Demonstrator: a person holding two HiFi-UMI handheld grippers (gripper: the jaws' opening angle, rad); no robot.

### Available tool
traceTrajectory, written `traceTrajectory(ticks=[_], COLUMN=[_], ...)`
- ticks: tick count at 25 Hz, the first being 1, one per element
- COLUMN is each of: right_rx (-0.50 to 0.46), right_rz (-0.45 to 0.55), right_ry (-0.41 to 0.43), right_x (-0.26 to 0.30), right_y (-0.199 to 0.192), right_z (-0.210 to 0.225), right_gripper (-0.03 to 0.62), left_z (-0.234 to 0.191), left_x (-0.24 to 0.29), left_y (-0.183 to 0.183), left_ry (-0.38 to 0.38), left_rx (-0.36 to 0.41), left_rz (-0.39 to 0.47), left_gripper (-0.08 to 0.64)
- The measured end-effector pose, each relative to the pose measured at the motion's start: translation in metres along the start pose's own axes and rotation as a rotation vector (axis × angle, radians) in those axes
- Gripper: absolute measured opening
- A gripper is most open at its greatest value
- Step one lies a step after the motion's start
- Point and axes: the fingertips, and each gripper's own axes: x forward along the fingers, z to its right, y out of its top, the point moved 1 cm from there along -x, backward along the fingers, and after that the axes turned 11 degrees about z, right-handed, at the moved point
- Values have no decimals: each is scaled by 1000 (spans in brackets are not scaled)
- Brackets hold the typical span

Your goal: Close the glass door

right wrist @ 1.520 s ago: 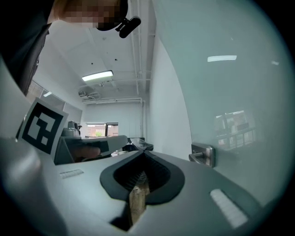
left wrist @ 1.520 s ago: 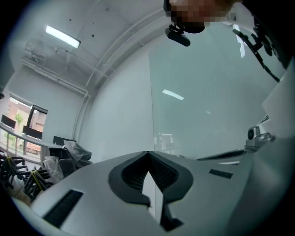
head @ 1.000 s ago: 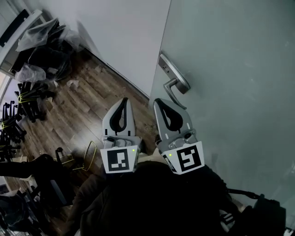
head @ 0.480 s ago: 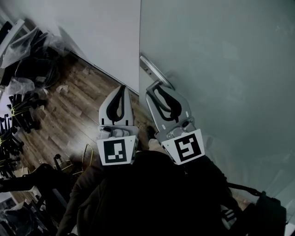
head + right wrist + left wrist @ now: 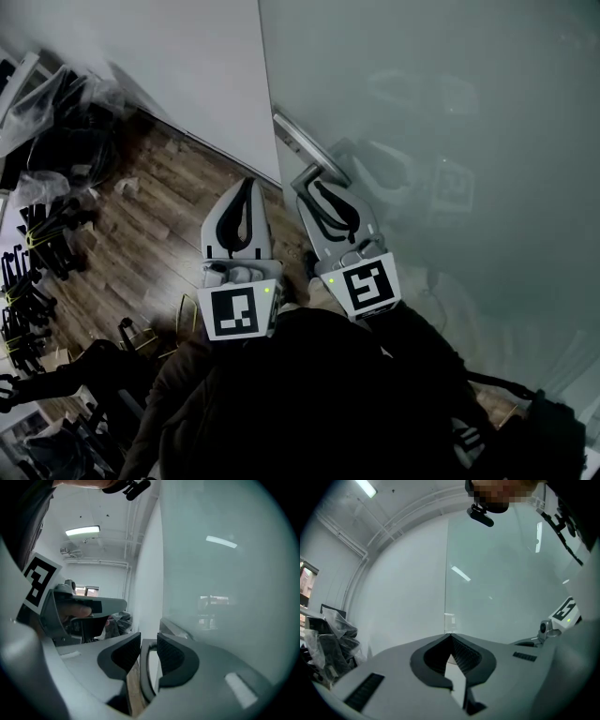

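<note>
Door [image 5: 450, 141] has swung closer to the wall [image 5: 187, 66] since a second ago. Right gripper [image 5: 314, 185] now grasps the handle [image 5: 298, 142]; left gripper [image 5: 246, 187] is clenched and empty (idle). I'd hold square and push steadily, no jerks.

The head view is dim, with a cool grey-green cast. The person's dark clothing [image 5: 309, 403] at the bottom sinks to near black, while the wooden floor [image 5: 141, 234] carries a pale sheen. The glass door [image 5: 450, 141] throws back a faint ghost of the right gripper [image 5: 322, 190], and the door handle [image 5: 298, 142] catches a dull highlight. Both gripper views are brighter and bend strongly, with black corners. In the left gripper view a ceiling tube [image 5: 366, 487] glows at top left, and short white streaks [image 5: 461, 573] glare on the glass. In the right gripper view a ceiling panel [image 5: 83, 530] and a far window [image 5: 89, 590] burn out, and the close jaws look soft.
</note>
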Motion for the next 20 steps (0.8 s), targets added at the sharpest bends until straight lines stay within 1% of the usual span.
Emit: traceTrajectory(ticks=[3, 7, 11, 13, 14, 16, 18, 20], right_rx=[-7, 7, -25, -38, -35, 5, 45, 57], right_rz=[8, -44, -48, -55, -65, -80, -84, -85], right_ry=[-1, 23, 16, 30, 44, 69, 82, 88], right_x=[-2, 2, -12, -13, -12, -9, -9, -8], right_y=[-1, -24, -18, -20, -23, -28, -30, -31], right_z=[-11, 8, -12, -14, -13, -8, -10, -11], right_gripper=[83, 83, 84, 90, 85, 71, 67, 67], left_z=[-6, -8, -11, -9, -7, -5, -5, -3], left_x=[-8, 9, -14, -17, -16, -13, -11, -13], left_y=[3, -12, 6, 2, -4, -12, -7, -10], left_ry=[10, 22, 23, 11, -1, -15, -5, -11], left_rx=[-5, -3, -17, -16, -7, 2, -11, -6], left_rz=[-10, 18, 3, -4, -13, -30, -12, -21], left_gripper=[-3, -3, -3, -3, -3, -3, -3, -3])
